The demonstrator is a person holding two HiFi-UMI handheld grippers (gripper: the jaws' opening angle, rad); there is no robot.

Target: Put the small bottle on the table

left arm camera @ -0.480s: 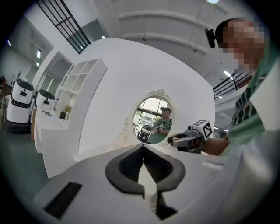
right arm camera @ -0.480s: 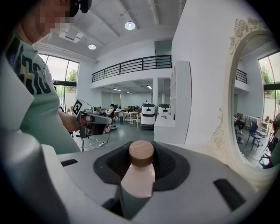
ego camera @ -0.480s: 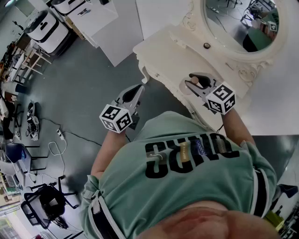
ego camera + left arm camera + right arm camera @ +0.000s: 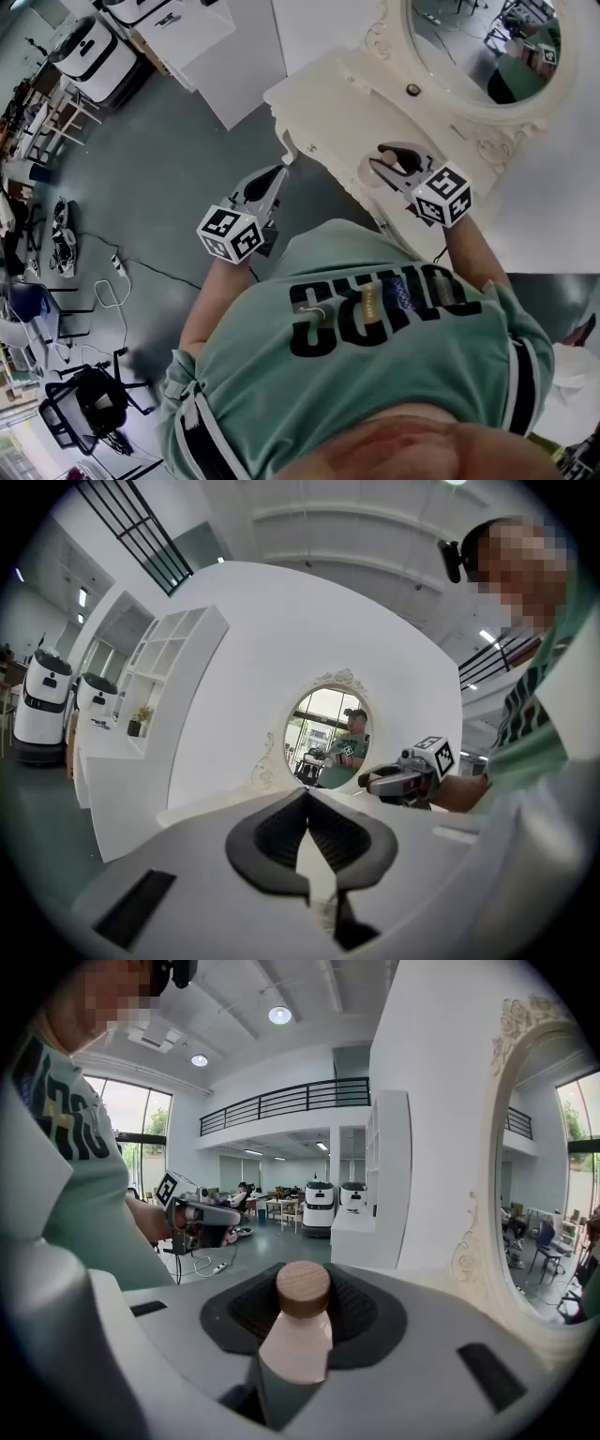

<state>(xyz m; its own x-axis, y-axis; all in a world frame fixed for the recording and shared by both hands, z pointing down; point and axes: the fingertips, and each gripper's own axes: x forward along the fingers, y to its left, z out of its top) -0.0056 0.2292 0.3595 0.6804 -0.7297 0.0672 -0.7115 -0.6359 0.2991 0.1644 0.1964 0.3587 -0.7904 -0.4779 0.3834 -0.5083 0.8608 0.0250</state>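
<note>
A small pale bottle (image 4: 298, 1335) with a round wooden cap (image 4: 303, 1288) stands between the dark pads of my right gripper (image 4: 303, 1277), which is shut on it. In the head view the right gripper (image 4: 394, 161) hovers over the white dressing table (image 4: 323, 98) with the bottle (image 4: 403, 166) showing between its jaws. My left gripper (image 4: 274, 178) hangs just off the table's left front edge, over the grey floor. Its pads (image 4: 281, 836) meet at the tip with nothing between them. The left gripper view shows the right gripper (image 4: 398, 778) to the right, in front of the mirror.
An oval mirror (image 4: 487, 42) in an ornate white frame stands at the back of the table against a white wall. White shelving and white robots (image 4: 321, 1206) stand beyond on the grey floor. Cables (image 4: 112, 281) and a black chair (image 4: 89, 403) lie at the left.
Almost nothing differs: both grippers have drifted slightly left in the head view, and the right one still holds the bottle.
</note>
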